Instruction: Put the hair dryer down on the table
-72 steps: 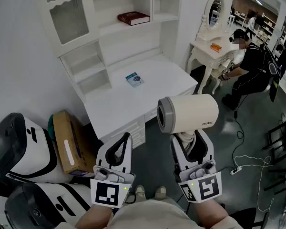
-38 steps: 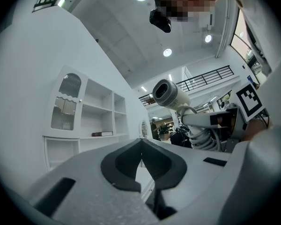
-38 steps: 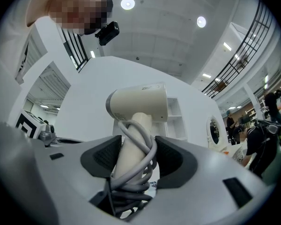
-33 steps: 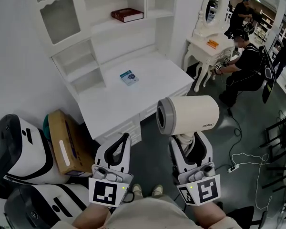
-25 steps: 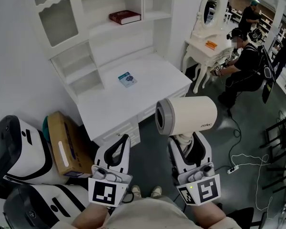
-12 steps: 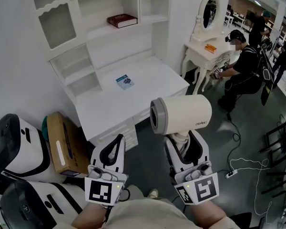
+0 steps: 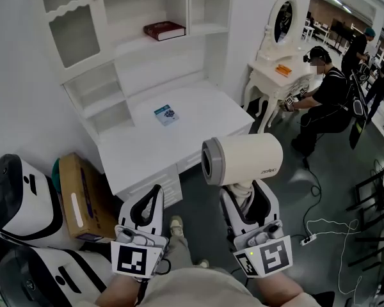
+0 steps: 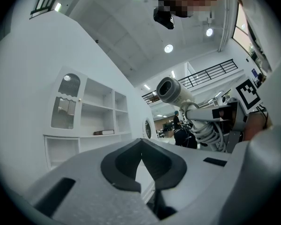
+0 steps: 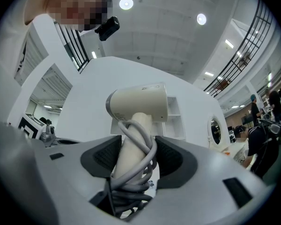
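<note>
Hair dryer [image 7: 243,160]: up in the air, cream barrel lying level with its grey mouth facing left. It hangs over the dark floor, short of the table's front edge.
Handle and cord [image 9: 133,156]: grey cord coiled round the handle, and that bundle sits between the pads.
Right gripper [image 7: 248,196]: clamped on the wrapped handle from below, jaws wide because the bundle is thick. The grip looks square.
Left gripper [image 7: 152,200]: tips pressed together, nothing in them, low on the left beside the other.
Table [image 7: 198,117]: white desk ahead and to the left with a broad bare top. Only a small booklet [image 7: 166,114] lies toward the back.
Step in hand: the carry-in, I'd say; the set-down is not yet begun.
How to do it well: bring the dryer over the near bare stretch, clear of the booklet. Lower until it bears on the top, then lay it on its side away from the edge. Spread the jaws and draw back along the handle so no cord loop snags a pad.
Watch for: it looks top-heavy, so an early release could topple it.
Farther off: red book [image 7: 164,30] on the shelf, out of play.
</note>
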`<move>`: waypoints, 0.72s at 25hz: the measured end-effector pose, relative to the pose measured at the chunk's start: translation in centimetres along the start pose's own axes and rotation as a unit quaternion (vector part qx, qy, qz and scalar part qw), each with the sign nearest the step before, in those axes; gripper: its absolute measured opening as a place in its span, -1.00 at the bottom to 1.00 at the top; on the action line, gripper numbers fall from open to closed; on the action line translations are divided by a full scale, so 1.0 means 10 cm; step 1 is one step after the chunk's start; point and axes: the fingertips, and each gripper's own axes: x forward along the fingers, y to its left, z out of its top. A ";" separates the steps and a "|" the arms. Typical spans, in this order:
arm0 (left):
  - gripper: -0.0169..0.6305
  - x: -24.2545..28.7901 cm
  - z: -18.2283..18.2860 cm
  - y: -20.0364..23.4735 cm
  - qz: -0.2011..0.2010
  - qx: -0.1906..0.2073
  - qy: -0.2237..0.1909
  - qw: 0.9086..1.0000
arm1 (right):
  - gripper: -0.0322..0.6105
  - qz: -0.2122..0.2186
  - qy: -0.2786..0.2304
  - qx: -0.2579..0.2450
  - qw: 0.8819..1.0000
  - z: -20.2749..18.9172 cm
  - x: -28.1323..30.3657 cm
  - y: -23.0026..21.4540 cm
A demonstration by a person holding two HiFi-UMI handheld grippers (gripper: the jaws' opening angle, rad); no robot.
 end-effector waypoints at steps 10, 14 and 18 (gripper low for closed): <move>-0.91 0.63 -0.18 0.48 0.001 0.013 -0.020 1.000 | -0.19 0.003 -0.004 -0.005 1.000 -0.23 0.71 -0.16; -0.91 0.97 -0.26 0.67 -0.003 0.017 -0.017 1.000 | -0.19 0.010 -0.004 -0.004 1.000 -0.34 1.07 -0.23; -0.91 1.30 -0.36 0.86 -0.009 0.014 -0.013 1.000 | -0.19 0.010 -0.002 -0.007 1.000 -0.47 1.42 -0.33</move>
